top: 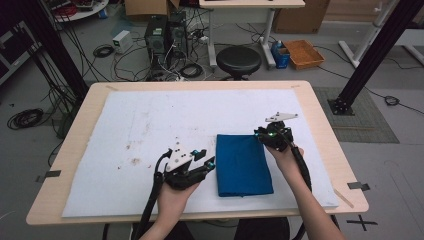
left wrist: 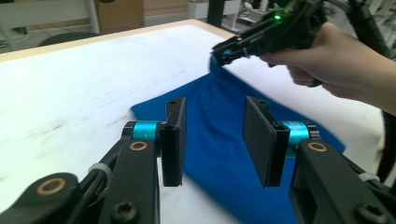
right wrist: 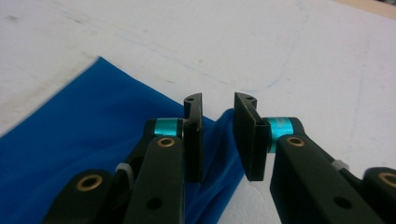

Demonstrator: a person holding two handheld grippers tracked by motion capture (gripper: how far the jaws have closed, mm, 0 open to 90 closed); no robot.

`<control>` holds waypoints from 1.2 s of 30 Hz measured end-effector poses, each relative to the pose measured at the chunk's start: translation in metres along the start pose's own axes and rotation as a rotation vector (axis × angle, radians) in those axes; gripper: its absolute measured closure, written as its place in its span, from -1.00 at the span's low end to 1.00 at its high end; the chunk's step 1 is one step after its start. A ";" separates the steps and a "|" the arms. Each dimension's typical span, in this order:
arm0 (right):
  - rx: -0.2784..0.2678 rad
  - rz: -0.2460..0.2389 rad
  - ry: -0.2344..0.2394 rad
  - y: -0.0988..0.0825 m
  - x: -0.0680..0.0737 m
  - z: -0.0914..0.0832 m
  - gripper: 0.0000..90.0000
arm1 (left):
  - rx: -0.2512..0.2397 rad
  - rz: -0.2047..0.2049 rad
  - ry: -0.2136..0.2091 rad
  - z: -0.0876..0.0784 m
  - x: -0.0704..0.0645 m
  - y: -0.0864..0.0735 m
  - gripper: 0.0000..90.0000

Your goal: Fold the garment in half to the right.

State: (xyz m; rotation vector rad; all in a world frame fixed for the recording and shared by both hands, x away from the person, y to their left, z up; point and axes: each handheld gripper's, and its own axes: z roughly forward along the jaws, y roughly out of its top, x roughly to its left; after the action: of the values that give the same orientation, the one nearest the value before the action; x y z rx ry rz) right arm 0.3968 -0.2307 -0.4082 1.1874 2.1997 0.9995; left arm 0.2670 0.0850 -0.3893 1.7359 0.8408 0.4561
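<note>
A folded blue cloth (top: pixel 243 165) lies flat on the white mat (top: pixel 165 125), right of centre. My left gripper (top: pixel 210 162) hovers at the cloth's left edge and is open. Its pads (left wrist: pixel 173 140) stand well apart with nothing between them, and the cloth (left wrist: pixel 219 130) lies beyond. My right gripper (top: pixel 260 134) is at the cloth's far right corner. Its jaws are open by a narrow gap, with the slightly bunched cloth corner (right wrist: pixel 224 140) just under them, and the pads do not press on it. In the left gripper view, the right gripper (left wrist: pixel 224 52) touches that far corner.
The mat covers most of a wooden table (top: pixel 320 130), and its left half carries brown stains (top: pixel 134 161). Beyond the table on the floor stand a black stool (top: pixel 238 60), computer boxes with cables (top: pixel 165 35) and an orange basket (top: pixel 303 53).
</note>
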 end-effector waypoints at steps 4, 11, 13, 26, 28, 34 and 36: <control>0.032 -0.032 -0.087 -0.002 0.003 0.006 0.99 | -0.002 -0.011 0.013 -0.007 0.008 -0.005 0.32; 0.027 0.086 -0.071 -0.008 -0.017 0.000 1.00 | -0.007 -0.023 0.019 -0.010 0.013 -0.006 0.32; 0.032 0.124 -0.053 -0.010 -0.021 0.000 0.98 | -0.007 -0.023 0.017 -0.010 0.014 -0.006 0.32; -0.013 0.222 -0.008 -0.004 -0.028 0.001 0.60 | 0.001 -0.030 0.034 -0.010 0.020 -0.008 0.28; -0.040 0.183 -0.018 0.000 -0.024 0.004 0.59 | 0.007 -0.037 0.038 -0.008 0.023 -0.009 0.28; -0.020 0.154 0.004 0.011 -0.015 0.011 0.57 | 0.019 -0.053 0.040 -0.002 0.032 -0.011 0.25; -0.020 0.176 0.008 0.008 -0.015 0.006 0.46 | 0.016 -0.056 0.044 -0.002 0.035 -0.011 0.22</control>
State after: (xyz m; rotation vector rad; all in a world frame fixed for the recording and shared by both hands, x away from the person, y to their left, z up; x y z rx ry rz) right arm 0.4130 -0.2386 -0.4049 1.3891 2.1150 1.0947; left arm 0.2860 0.1137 -0.4032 1.7181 0.9247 0.4520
